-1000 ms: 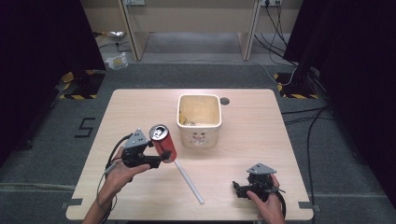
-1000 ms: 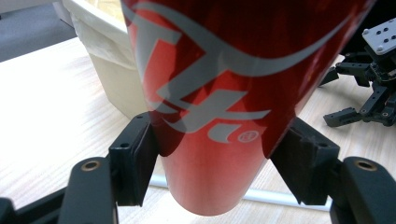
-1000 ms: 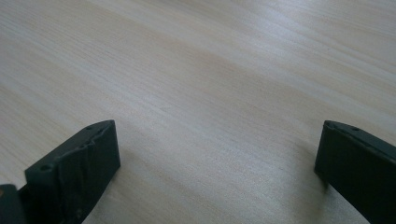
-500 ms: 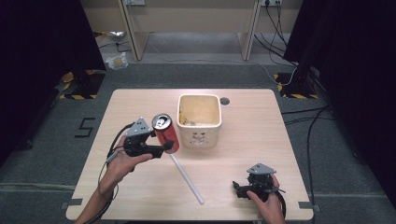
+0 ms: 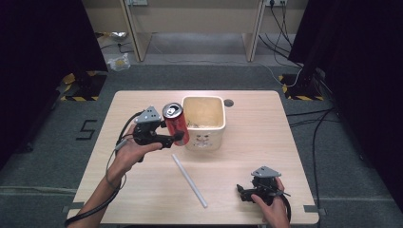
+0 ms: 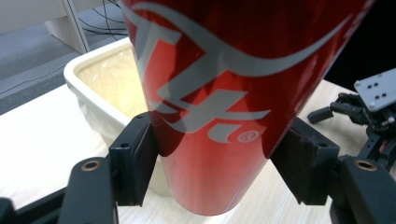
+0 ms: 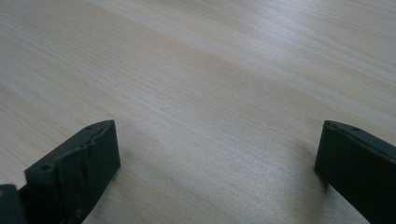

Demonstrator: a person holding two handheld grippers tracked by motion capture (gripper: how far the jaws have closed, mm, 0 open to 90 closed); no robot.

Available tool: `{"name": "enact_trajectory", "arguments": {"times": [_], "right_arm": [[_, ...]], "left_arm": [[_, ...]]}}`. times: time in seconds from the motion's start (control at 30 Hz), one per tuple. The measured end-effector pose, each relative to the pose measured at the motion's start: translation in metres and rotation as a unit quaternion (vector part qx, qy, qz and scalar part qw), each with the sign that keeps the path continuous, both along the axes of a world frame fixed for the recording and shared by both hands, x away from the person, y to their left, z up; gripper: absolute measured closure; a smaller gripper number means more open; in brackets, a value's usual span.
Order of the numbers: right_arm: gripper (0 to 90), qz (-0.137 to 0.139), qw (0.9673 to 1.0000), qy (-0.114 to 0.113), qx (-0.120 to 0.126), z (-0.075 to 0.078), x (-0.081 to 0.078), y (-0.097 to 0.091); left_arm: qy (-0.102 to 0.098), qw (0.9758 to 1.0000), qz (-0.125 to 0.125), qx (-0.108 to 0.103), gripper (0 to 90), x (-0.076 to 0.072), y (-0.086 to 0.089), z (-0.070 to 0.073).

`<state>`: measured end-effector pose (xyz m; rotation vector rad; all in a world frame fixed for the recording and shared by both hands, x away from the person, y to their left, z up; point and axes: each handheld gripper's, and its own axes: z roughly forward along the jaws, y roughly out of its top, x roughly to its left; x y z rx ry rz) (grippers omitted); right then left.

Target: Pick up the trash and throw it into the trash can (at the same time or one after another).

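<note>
A red soda can (image 5: 176, 123) with white lettering hangs above the table, just left of the cream bin (image 5: 205, 141). My left gripper (image 5: 175, 137) is shut on the can (image 6: 210, 102), its black jaws pressing both sides of the lower body. Behind the can in the left gripper view stands the bin (image 6: 100, 88), lined with a yellowish bag. A white tube (image 5: 189, 180) lies on the table in front of the bin. My right gripper (image 5: 241, 192) rests low at the front right, its jaws wide apart over bare wood (image 7: 210, 93), holding nothing.
The wooden table (image 5: 266, 133) has a small round hole (image 5: 229, 102) behind the bin. Grey floor surrounds it, with desk legs and cables at the back. The other gripper (image 6: 369, 107) appears at the right of the left gripper view.
My left gripper has carried the can up and toward the bin, from the table's left middle to beside the bin's left rim. The right gripper has stayed put.
</note>
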<state>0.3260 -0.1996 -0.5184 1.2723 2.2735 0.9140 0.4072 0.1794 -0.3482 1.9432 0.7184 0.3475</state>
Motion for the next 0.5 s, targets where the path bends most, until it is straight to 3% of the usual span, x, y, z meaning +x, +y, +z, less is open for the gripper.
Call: {"name": "enact_trajectory", "arguments": {"times": [0.13, 0.5], "right_arm": [[0.2, -0.001, 1.0, 0.0, 0.001, 0.0, 0.0, 0.0], [0.2, -0.001, 1.0, 0.001, 0.002, 0.0, 0.0, 0.0]], "left_arm": [[-0.004, 1.0, 0.0, -0.002, 33.8, 0.008, -0.006, 0.009], [-0.002, 1.0, 0.005, -0.001, 33.8, 0.023, -0.016, 0.016]]}}
